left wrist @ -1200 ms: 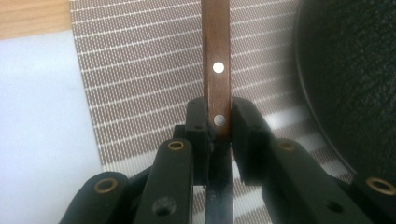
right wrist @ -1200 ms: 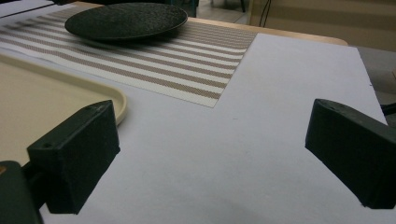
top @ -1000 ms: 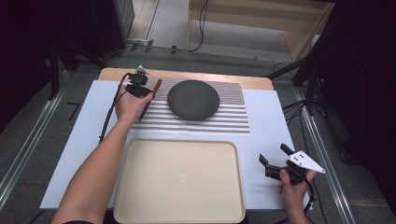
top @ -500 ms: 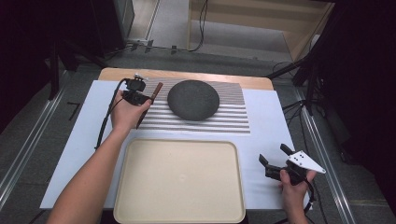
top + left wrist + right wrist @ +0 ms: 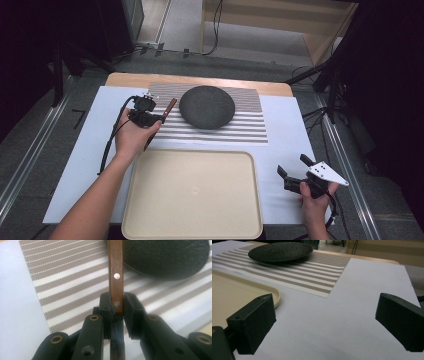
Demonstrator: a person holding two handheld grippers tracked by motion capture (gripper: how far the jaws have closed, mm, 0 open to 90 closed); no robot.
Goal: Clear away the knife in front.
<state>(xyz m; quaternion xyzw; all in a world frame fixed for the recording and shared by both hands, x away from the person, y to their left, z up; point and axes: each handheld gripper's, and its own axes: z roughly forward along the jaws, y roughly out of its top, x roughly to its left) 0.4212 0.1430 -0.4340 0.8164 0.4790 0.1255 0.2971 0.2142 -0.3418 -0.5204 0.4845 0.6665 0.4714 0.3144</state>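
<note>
The handle (image 5: 115, 277) looks like dark varnished wood with small shiny metal rivets. The round plate (image 5: 207, 107) is matt black and rough-grained. The striped mat (image 5: 250, 126) is a woven cloth weave. The tray (image 5: 192, 230) is smooth, matt cream plastic. White paper (image 5: 80, 165) covers the pale wood surface (image 5: 200, 80). The left hand-held gripper (image 5: 117, 305) is matt black plastic.

overhead camera looks forward and down across the table (image 5: 285, 130); both claw cameras sit low, sharing the dark plate (image 5: 207, 106) and striped mat (image 5: 250, 125)
</note>
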